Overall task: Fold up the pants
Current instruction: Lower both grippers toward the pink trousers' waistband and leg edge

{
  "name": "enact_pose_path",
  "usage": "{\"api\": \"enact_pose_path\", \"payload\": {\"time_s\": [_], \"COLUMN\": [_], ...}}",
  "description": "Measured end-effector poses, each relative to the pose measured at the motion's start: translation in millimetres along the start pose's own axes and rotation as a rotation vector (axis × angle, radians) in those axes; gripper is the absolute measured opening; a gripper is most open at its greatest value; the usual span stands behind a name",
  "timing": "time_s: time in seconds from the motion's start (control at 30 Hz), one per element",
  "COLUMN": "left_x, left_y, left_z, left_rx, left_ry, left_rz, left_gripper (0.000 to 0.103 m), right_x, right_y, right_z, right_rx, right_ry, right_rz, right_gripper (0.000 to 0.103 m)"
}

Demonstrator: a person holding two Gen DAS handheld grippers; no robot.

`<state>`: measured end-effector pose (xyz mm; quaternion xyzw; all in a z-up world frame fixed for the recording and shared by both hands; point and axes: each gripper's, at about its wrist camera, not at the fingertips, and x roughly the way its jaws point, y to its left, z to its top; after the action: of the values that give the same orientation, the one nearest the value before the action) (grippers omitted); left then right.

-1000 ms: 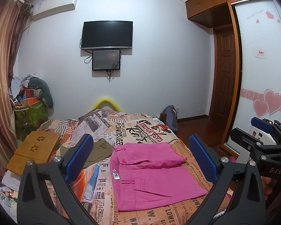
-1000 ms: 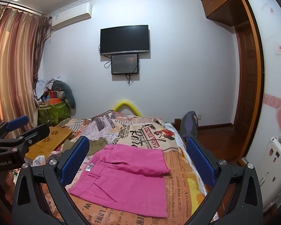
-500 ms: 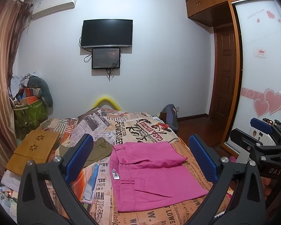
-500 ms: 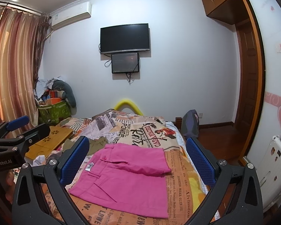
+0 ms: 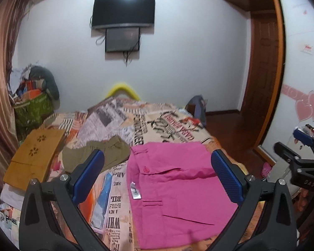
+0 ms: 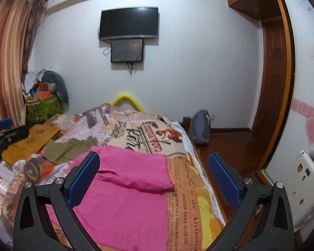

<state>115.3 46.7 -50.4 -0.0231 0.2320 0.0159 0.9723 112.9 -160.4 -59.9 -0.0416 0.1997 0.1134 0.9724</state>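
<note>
Pink pants lie flat on the bed, waistband with a white tag to the left, one layer folded over across the far part. My left gripper hovers open above the pants, nothing between its blue pads. My right gripper is also open and empty, over the pants' right side. From the left wrist view the right gripper's body shows at the right edge, and the left gripper's body shows at the left edge of the right wrist view.
The bed carries a newspaper-print cover. An olive garment lies left of the pants, beside a wooden tray. Wooden floor and a bag lie right of the bed. A white appliance stands at the right.
Both grippers have tilted down and moved closer to the bed, so the pants fill more of each view. The right gripper has shifted toward the right edge of the pants. Both stay open.
</note>
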Motion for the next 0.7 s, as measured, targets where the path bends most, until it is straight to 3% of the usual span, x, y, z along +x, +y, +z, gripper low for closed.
{"api": "enact_pose_path", "payload": {"time_s": [0.43, 0.57, 0.7], "left_x": [159.2, 190.5, 212.8], "left_y": [57.1, 59.8, 56.6], "left_z": [-25.0, -39.0, -52.5], "left_rx": [-0.042, -0.026, -0.008], "left_ry": [0.287, 0.359, 0.422], "left_rz": [0.001, 0.000, -0.039], "left_gripper": [0.103, 0.086, 0.079], "right_x": [91.7, 118.2, 146.6], "right_y": [-43.1, -44.6, -45.5], "right_z": [-29.3, -44.7, -63.7], "right_rx": [0.065, 0.016, 0.015], "right_ry": [0.193, 0.286, 0.377], "right_rz": [0.052, 0.050, 0.076], "right_gripper": [0.102, 0.102, 0.097]}}
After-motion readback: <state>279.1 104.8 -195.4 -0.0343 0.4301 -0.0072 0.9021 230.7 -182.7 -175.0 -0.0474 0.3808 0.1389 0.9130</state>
